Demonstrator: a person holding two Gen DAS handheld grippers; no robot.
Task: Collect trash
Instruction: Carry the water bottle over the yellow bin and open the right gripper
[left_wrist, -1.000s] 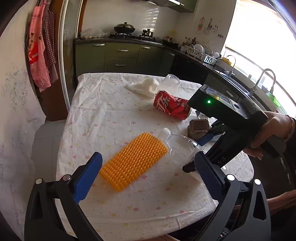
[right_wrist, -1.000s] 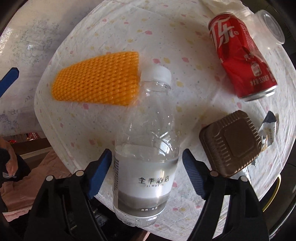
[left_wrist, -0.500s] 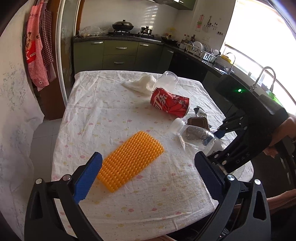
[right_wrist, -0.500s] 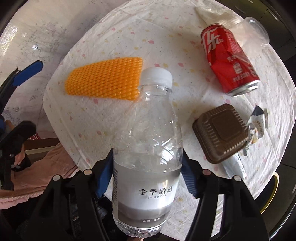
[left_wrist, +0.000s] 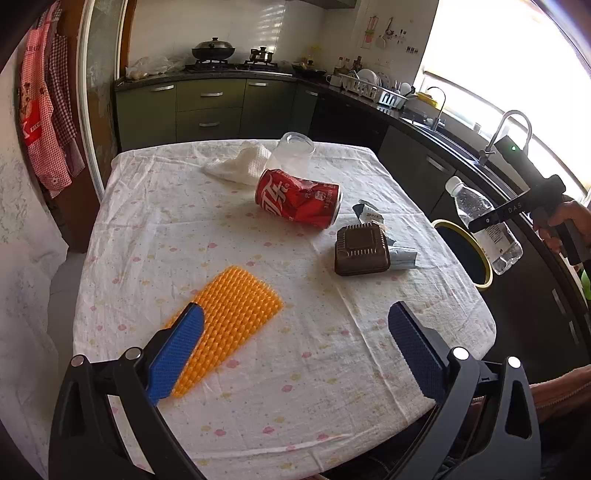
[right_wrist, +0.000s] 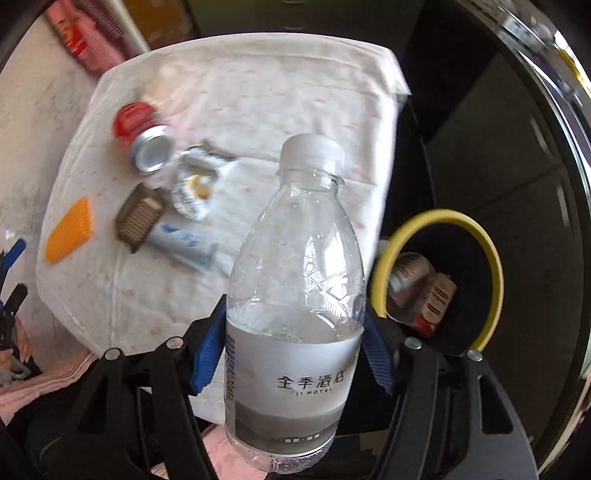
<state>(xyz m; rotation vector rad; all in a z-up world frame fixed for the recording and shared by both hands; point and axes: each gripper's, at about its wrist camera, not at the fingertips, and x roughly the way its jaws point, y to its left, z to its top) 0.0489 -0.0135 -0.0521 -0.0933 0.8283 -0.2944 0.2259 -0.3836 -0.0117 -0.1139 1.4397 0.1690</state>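
One bottle (right_wrist: 291, 295) stands clamped in right claw (right_wrist: 293, 354), cap uppermost.

1. The left claw (left_wrist: 295, 347) has two black plastic arms, each ending in a blue pad with a fine ribbed texture.
2. Round silver screw heads sit on the black arms of the left claw, two on each side.
3. The right claw (right_wrist: 291, 354) is built the same way: black angular arms, blue ribbed pads, a silver screw head on each arm's joint.
4. Seen from the left wrist view, the right claw's black body carries pale lettering reading "DAS" and a small green light on its top housing.
5. A hand (left_wrist: 565, 221) is wrapped around the right claw's black handle.
6. Pink fabric shows at the lower left of the right wrist view.
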